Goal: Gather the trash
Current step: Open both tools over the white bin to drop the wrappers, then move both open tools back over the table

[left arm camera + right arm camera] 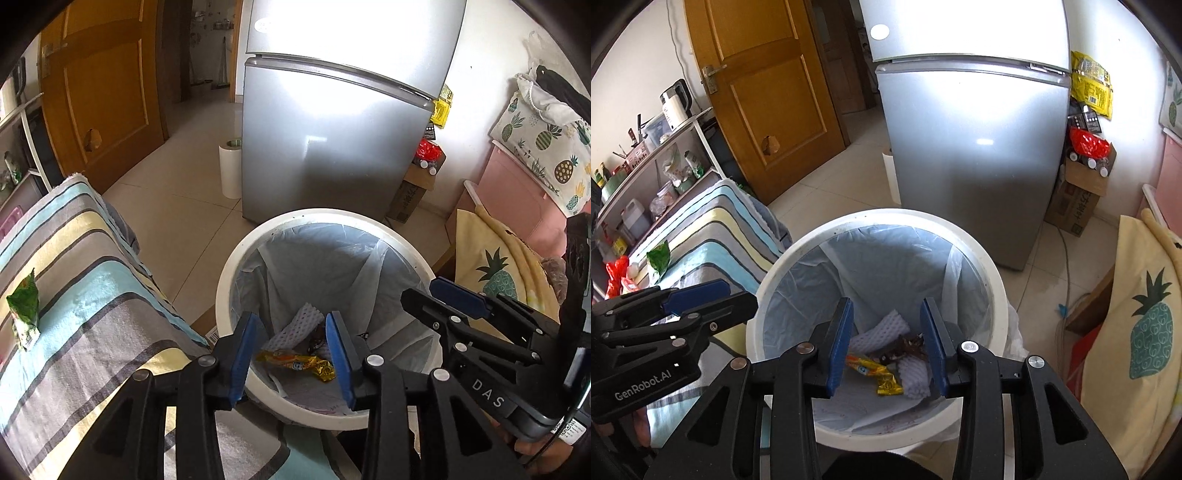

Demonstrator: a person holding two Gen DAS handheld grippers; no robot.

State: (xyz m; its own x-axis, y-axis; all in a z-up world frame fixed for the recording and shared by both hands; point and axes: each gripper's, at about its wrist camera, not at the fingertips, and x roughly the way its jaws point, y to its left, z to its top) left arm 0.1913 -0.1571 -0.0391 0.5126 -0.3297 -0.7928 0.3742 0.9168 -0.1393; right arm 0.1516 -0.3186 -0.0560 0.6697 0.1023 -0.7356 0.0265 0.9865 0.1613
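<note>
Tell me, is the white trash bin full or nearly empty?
Nearly empty. The white trash bin shows bare liner, with only a yellow wrapper and white foam netting at its bottom.

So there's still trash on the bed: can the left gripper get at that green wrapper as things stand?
Probably yes. The green wrapper lies alone on the striped bedcover, nothing on or around it, and the left gripper, open and empty over the bin, is right beside the bed.

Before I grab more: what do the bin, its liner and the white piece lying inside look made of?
Bin: looks like rigid white plastic, with a smooth, thick, slightly scuffed rim. Liner: thin translucent plastic film, wrinkled and draped over the rim. White piece: probably soft foam netting, judging by its dimpled mesh texture; it could be fruit wrap.
</note>
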